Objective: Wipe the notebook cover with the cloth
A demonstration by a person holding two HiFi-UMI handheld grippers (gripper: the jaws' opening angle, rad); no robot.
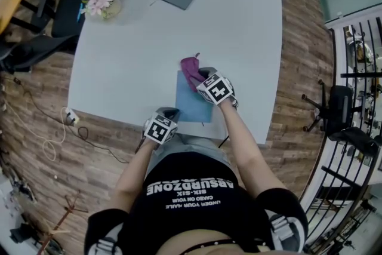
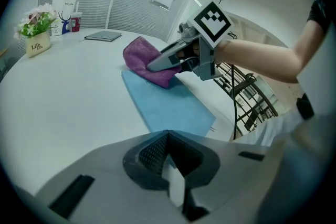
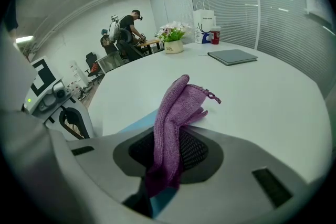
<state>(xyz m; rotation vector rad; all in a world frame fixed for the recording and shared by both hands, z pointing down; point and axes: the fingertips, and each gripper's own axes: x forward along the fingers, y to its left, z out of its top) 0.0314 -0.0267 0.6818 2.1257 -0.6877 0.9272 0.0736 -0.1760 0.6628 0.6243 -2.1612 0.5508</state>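
At the lower centre of the head view, our left gripper [image 1: 169,113] sits at the near edge of the table [image 1: 131,57]. Its jaws are closed together, tips against the lower left corner of the notebook [image 1: 190,106]. We cannot tell whether they nip that corner or only rest on it.

The notebook lies flat just right of it, close to the table's near edge, with its long axis running up the frame, away from us. At its upper end the cloth [image 1: 191,68] is bunched over the top right corner, partly on the cover and partly on bare table.

Further right, our right gripper [image 1: 199,76] is clamped on the cloth, a fold standing up between its jaws. It is the nearer hand. Most of the bare cover lies below and slightly left of it, so we judge the next stroke should pull down the frame along the long axis, toward the left gripper.
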